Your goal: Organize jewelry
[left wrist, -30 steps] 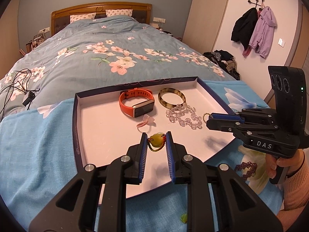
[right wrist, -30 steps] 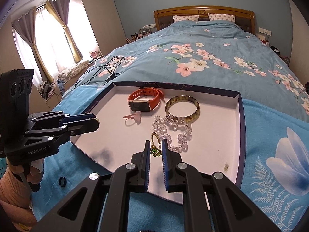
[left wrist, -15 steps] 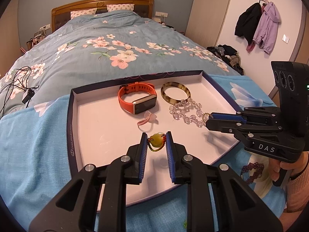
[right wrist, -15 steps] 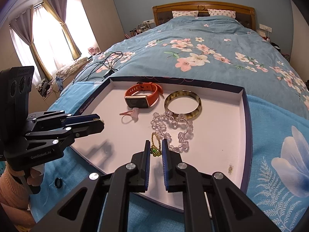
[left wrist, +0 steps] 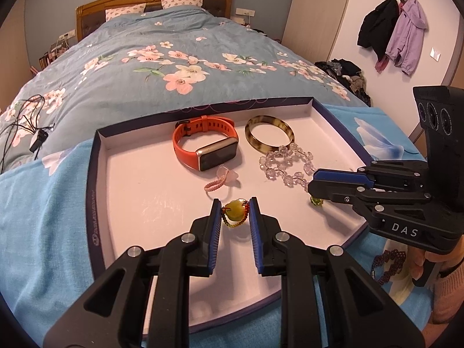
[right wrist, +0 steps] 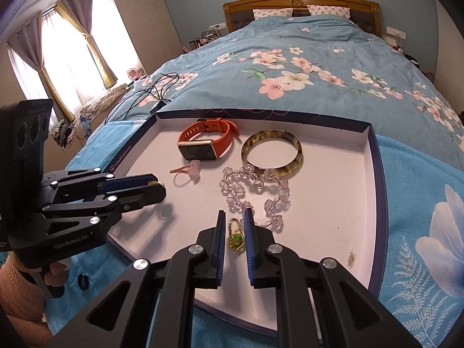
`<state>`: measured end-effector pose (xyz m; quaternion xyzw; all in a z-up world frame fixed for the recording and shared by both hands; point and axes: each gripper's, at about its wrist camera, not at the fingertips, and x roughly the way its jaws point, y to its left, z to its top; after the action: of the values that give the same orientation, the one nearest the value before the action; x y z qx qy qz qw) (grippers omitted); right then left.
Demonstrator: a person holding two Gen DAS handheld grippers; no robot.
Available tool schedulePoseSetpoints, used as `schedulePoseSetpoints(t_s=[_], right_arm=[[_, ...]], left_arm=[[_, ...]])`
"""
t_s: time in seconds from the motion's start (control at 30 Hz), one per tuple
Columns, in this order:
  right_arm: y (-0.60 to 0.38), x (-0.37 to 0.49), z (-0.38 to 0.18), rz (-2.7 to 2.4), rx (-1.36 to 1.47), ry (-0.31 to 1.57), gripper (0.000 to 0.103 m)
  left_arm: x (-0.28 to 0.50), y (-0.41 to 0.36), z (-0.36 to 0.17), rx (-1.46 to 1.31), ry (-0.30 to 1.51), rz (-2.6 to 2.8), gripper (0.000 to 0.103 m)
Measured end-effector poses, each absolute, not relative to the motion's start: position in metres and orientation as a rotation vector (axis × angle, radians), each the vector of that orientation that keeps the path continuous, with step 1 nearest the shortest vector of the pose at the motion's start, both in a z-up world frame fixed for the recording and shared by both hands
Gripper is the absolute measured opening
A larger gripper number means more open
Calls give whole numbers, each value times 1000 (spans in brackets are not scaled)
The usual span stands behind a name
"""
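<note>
left gripper is clamped on a lil beaded bracelet w/ a yellow-green stone, pinched right between the blue pads, hanging over the near-middle of the tray. right gripper has its fingers narrowed around a gold ring w/ a green gem. it looks gripped, but in the left cam the gem seems to sit at tray level, so can't tell 100% if it's lifted or resting on the floor of the tray.

tray's a shallow white box lid w/ a dark blue rim, sitting on the blue bedspread. inside: orange smartwatch toward the back, tortoiseshell bangle just beside it on the right, clear crystal bead strand touching the bangle's near edge and running down toward the right gripper. small pink ring thing sits just in front of the watch.

outside the tray: dark red beaded bracelet on the bedspread near the right hand, small dark ring on the bedspread by the left hand.
</note>
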<state>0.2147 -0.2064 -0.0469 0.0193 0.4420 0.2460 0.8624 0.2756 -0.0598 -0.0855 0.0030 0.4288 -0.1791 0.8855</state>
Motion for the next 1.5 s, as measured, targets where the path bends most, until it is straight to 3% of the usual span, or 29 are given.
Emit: schedulePoseSetpoints(t_s=[0.23,0.3,0.5,0.97,1.07,1.27,1.5], right_arm=[[-222,203,-32,504,78,881,17],[-227,194,-25,507,84,856,28],[-251,158,-10,493,72,812,37],[-285,91,-39,450,40,907,40],[-284,84,-45,458,40,924,36],[-280,80,-54,468,40,945,15],[-279,80,-52,468,53,931,5]], left_arm=[[276,-56,-84,-25,876,-381,29],[272,-54,-80,-30,859,-379,32],[248,-33,-54,-55,777,-369,36],[155,-27,-52,12,743,-437,39],[146,-30,-59,11,757,-445,39],[141,-36,-70,22,779,-462,40],[136,-37,-78,23,803,-476,40]])
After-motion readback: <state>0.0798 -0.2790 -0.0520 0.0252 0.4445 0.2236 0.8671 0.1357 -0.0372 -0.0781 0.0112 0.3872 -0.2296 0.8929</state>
